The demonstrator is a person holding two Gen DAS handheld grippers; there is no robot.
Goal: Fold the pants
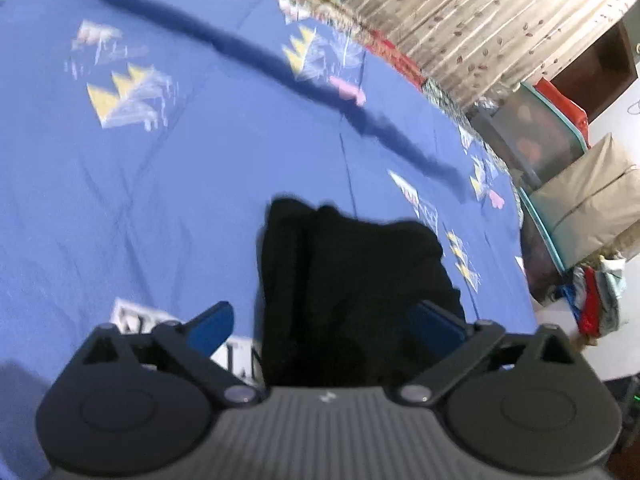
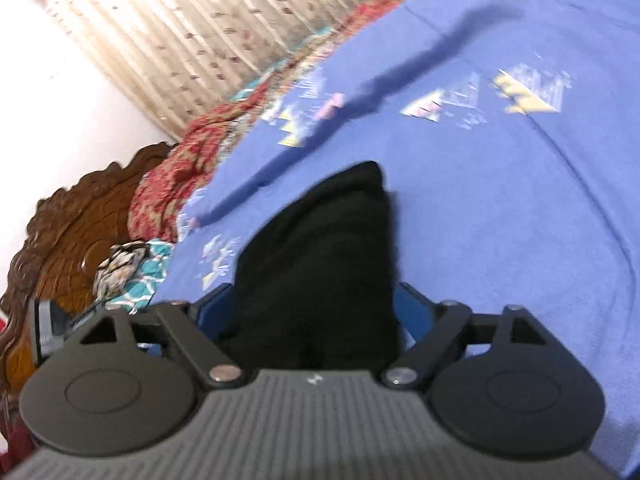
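Take the black pants (image 1: 352, 296) as your landmark; everything here is placed from them. Nearest you, your left gripper (image 1: 326, 322) has its jaws spread wide apart, one blue pad off the bundle's left edge over the bedsheet (image 1: 160, 184), the other over its right side, and nothing is pinched. Your right gripper (image 2: 316, 312) also has its jaws apart, one on either side of the dark cloth; the fabric fills the gap and hides the pad faces, so treat it as straddling the pants, not clamping them.

The pants lie on the bed as a compact folded bundle, directly ahead of both grippers and running underneath their fronts. In both wrist views the long axis runs away from you, along the line each gripper points, with the far end narrowing to a corner in the right view. Neither hand looks clearly nearer; both sit at the near end.

So the coming move turns on that near edge: if another fold is wanted, I'd judge you would close on it and carry it forward along the axis toward the far end. The fold looks largely done already.

Beyond the pants, a long dark shadow streak (image 1: 248, 50) crosses the sheet, then the red patterned blanket (image 2: 176, 168) at the bed's far edge, and the curtain (image 1: 460, 12) behind
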